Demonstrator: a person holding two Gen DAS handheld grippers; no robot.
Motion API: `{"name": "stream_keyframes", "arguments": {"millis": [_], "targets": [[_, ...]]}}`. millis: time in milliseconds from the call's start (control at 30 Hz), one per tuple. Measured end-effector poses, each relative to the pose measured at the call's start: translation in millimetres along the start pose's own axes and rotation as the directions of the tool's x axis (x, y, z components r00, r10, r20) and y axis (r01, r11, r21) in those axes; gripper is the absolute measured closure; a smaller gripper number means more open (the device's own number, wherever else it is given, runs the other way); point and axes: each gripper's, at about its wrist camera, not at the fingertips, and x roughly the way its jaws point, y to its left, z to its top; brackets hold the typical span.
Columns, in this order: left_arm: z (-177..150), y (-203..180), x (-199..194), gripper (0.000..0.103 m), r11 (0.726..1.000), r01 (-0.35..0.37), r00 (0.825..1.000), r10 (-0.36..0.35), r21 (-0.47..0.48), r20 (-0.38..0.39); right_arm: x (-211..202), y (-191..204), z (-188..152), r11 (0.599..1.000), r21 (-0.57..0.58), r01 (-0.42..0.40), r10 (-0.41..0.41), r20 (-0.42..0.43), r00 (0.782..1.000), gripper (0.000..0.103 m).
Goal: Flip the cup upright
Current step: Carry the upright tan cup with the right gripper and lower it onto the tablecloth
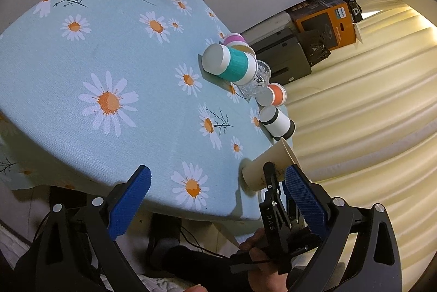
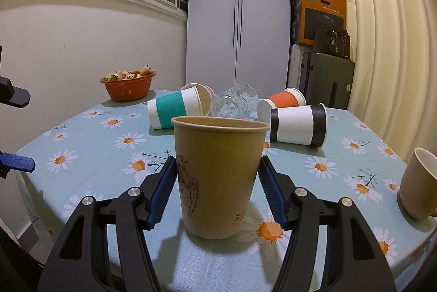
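A brown paper cup with a bamboo drawing stands upright on the daisy tablecloth, between the blue pads of my right gripper. The left pad touches the cup wall; the right pad sits at its edge. The same cup shows in the left wrist view near the table's edge, with the right gripper beside it. My left gripper is open and empty, off the table's near edge.
Lying on their sides behind: a teal-banded cup, a glass tumbler, an orange cup, a black-and-white cup. A beige mug stands right. An orange bowl of fruit sits far left.
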Motion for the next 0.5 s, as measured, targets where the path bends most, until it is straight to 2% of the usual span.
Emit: {"name": "stream_keyframes", "arguments": {"millis": [233,267,333,500], "targets": [[0.4,-1.4,-1.0,0.007,1.000,0.000,1.000,0.000,0.010,0.001,1.3,0.6,-3.2,1.000,0.005,-0.009,0.009,-0.024,1.000,0.041],[0.4,-1.6,-0.9,0.007,1.000,-0.001,1.000,0.001,0.011,0.000,1.0,1.7,-3.0,1.000,0.003,-0.008,0.008,-0.026,1.000,0.040],[0.4,-1.8,0.0,0.007,1.000,-0.004,1.000,0.004,0.014,-0.004,1.5,3.0,-3.8,1.000,0.002,-0.003,0.003,-0.033,0.999,0.029],[-0.2,-3.3,2.5,0.007,0.999,-0.018,1.000,0.018,0.027,-0.010,-2.1,5.1,-2.0,1.000,-0.003,-0.008,0.008,-0.025,1.000,0.022]]}}
